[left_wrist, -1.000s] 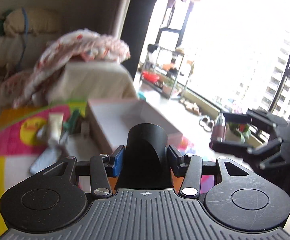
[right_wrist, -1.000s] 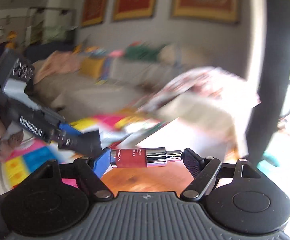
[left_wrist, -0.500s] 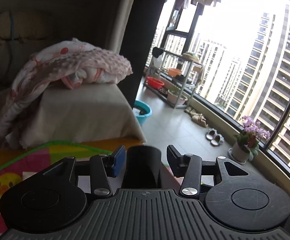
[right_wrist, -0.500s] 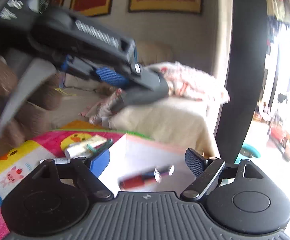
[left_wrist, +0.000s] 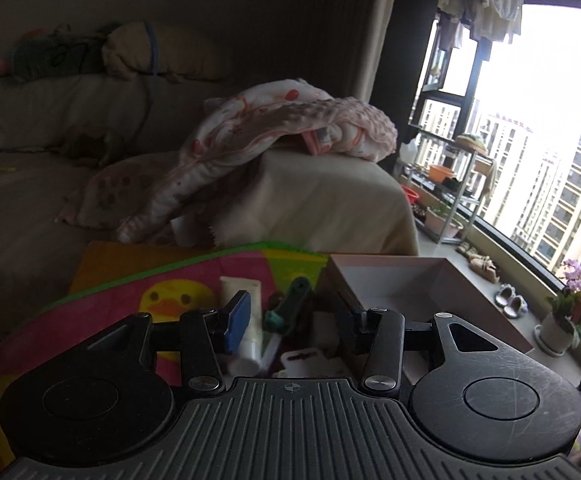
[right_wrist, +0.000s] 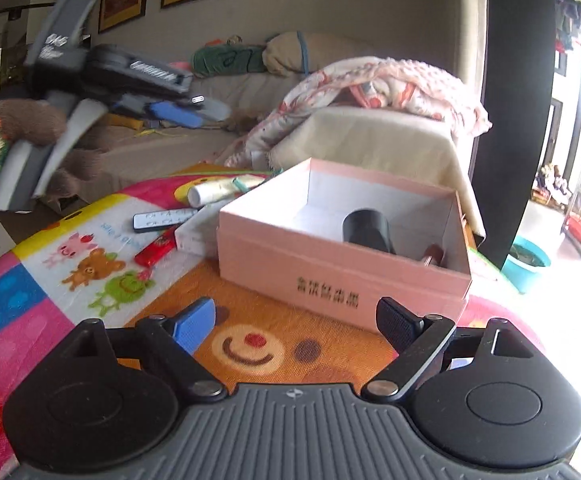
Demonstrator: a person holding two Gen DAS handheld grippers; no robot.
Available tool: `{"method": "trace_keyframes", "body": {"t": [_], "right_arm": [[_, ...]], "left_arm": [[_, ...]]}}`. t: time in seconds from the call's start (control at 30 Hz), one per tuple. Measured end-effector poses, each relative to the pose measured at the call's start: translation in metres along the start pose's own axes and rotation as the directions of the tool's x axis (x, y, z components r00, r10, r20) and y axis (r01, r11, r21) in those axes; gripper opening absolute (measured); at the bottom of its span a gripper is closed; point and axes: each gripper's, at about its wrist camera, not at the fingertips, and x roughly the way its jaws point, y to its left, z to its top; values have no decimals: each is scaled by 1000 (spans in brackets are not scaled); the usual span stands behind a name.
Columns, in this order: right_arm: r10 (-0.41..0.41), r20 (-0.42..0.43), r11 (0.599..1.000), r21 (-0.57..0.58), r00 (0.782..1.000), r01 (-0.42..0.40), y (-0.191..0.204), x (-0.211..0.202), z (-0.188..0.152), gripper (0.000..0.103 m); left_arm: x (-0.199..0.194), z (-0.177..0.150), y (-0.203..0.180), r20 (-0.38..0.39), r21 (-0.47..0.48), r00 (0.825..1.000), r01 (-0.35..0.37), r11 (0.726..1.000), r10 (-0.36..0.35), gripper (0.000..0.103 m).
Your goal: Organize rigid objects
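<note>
- My right gripper (right_wrist: 295, 328) hangs low over the colourful cartoon-animal play mat (right_wrist: 90, 264), just short of the open pink cardboard box (right_wrist: 342, 268); its jaws are opening wide, and nothing is between them.
- Inside that box lie a black cylinder (right_wrist: 366, 230) and a dark red bottle (right_wrist: 434, 254), the bottle close to the right wall.
- The near wall of the box bears a row of dark printed characters, too blurred for me to read.
- My left gripper (left_wrist: 290, 316) stands about half open and empty, pointing at the clutter left of the box.
- That clutter holds a white squeeze tube (left_wrist: 242, 304) and a green clip-like thing (left_wrist: 290, 308), close together against the box's left wall.
- From the right wrist view, a black remote with white buttons (right_wrist: 162, 218), a red packet (right_wrist: 156, 250) and a pale gold tube (right_wrist: 218, 192) lie on the mat left of the box.
- The orange stretch of mat in front of the box is bare.
- Behind the mat's far edge stands a beige sofa (right_wrist: 370, 140) with a pink patterned blanket (right_wrist: 390, 84) over its arm.
- The lettering on my left tool's body is blurred.
</note>
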Motion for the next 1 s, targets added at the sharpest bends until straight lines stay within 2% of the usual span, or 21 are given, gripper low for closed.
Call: {"method": "trace_keyframes", "body": {"t": [0.13,0.23,0.4,0.5,0.67,0.8,0.93,1.0], "right_arm": [[33,-28,995,94,999,-30,-1,5,-4,88],[61,-34,988,141,998,-55,1,4,-6,88],[25,-55,994,103,998,-19,12,7,-12,88],[21,-58,995,96,998,-16,14,8,-12,88],[17,-84,994,111,996,-8,12,13,-12,88],[13,-96,992,129,995,0,9,15,-13,88],[9,-107,990,139,994,6,7,17,-13,88],[8,-119,991,135,993,8,8,19,-13,88]], "left_arm": [[-24,-31,18,-14,-34,998,-64,997,64,50],[-27,-46,21,-29,-7,996,-90,996,90,50],[-25,-59,15,-87,6,995,-42,999,43,50],[-18,-67,0,-126,45,992,-9,999,14,50],[-3,-76,-18,-160,72,986,-28,997,39,50],[2,-68,-14,-116,-5,991,-66,998,65,50],[21,-33,-5,-55,-46,996,-70,997,67,49],[45,-14,-1,-92,-37,993,-76,996,73,49]]}}
